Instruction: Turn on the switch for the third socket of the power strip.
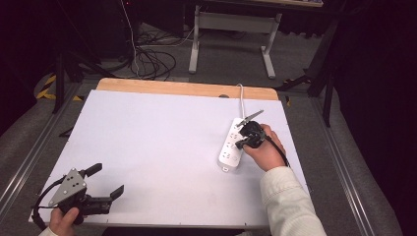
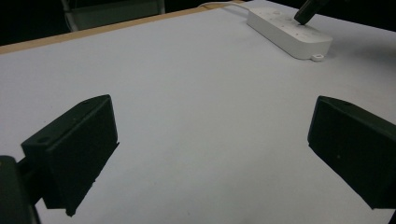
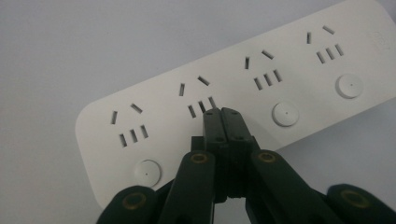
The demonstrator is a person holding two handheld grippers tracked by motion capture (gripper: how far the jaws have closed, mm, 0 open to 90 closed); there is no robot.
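A white power strip [image 1: 229, 147] lies at the right of the white table top [image 1: 162, 142], its white cable [image 1: 241, 98] running off the far edge. My right gripper [image 1: 240, 143] is held by a hand over the strip. In the right gripper view the jaws are pressed together, and the right gripper [image 3: 221, 113] touches the power strip [image 3: 289, 70] just below the slots of its second socket. Round white buttons [image 3: 285, 114] sit beside the other sockets. My left gripper [image 1: 105, 181] rests at the near left corner, open. Nothing lies between the spread jaws of the left gripper [image 2: 212, 140].
A wooden strip [image 1: 187, 88] borders the table's far edge. Beyond it, a white desk frame [image 1: 196, 39] and loose cables [image 1: 152, 61] stand on the grey floor. In the left gripper view the power strip [image 2: 289, 32] lies far off at top right.
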